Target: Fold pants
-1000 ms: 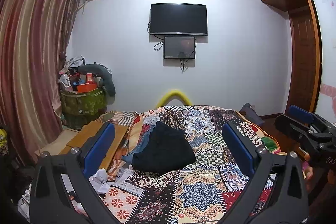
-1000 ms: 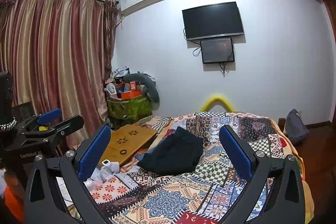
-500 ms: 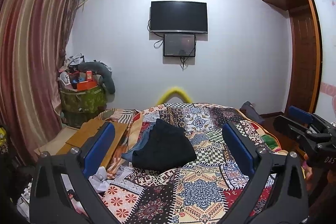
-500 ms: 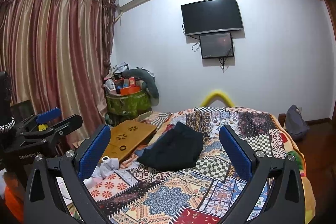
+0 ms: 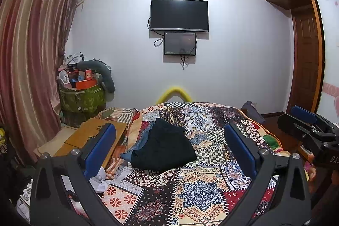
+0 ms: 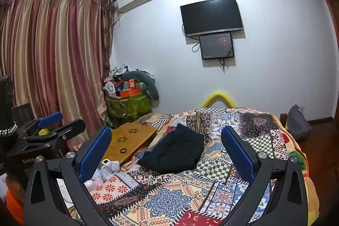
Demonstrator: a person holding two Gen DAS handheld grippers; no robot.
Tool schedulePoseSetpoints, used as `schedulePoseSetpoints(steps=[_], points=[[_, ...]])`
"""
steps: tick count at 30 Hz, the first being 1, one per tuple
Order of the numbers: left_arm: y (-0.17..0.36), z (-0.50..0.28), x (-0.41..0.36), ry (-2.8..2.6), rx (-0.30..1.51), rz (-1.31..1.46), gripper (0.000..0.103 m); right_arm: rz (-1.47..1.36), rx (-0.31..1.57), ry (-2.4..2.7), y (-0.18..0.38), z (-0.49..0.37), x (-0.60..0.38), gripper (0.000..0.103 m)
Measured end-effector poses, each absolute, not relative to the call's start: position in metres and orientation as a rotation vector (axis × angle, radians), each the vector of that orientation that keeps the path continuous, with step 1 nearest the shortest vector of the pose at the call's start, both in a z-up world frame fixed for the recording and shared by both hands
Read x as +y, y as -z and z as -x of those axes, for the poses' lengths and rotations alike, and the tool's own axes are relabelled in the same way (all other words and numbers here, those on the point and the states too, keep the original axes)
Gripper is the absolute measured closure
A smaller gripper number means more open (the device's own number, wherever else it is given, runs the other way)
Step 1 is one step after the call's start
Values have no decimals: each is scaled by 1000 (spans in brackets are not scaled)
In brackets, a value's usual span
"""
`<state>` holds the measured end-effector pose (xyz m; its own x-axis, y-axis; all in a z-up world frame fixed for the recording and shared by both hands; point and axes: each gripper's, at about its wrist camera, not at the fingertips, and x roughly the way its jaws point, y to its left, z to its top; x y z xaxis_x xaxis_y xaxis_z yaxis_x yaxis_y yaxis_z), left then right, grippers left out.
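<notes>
Pants (image 5: 164,146) heaped on quilt (image 5: 203,190); both jaws wide, empty.

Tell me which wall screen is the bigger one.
The upper screen, the wide black TV. The lower screen mounted directly beneath it is clearly smaller, with cables hanging from it.

The room is lit evenly and softly from above, a bit dim. Both pictures are sharp in the middle. The corners go black, darkest at 2 o'clock, and straight lines bend near the edges. The TV (image 5: 179,14) casts a faint shadow on the wall (image 5: 237,52). The dark pants (image 5: 164,146) show almost no detail.
</notes>
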<state>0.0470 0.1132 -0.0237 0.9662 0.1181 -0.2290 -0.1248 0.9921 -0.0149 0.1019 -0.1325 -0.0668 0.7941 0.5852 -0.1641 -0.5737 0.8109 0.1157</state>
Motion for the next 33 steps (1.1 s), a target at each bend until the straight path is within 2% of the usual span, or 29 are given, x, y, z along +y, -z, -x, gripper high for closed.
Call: schedulePoseSetpoints(steps=[33], points=[[28,-53,102,-76,263,9,0,-64,202,-615,67,-102,-134,0]])
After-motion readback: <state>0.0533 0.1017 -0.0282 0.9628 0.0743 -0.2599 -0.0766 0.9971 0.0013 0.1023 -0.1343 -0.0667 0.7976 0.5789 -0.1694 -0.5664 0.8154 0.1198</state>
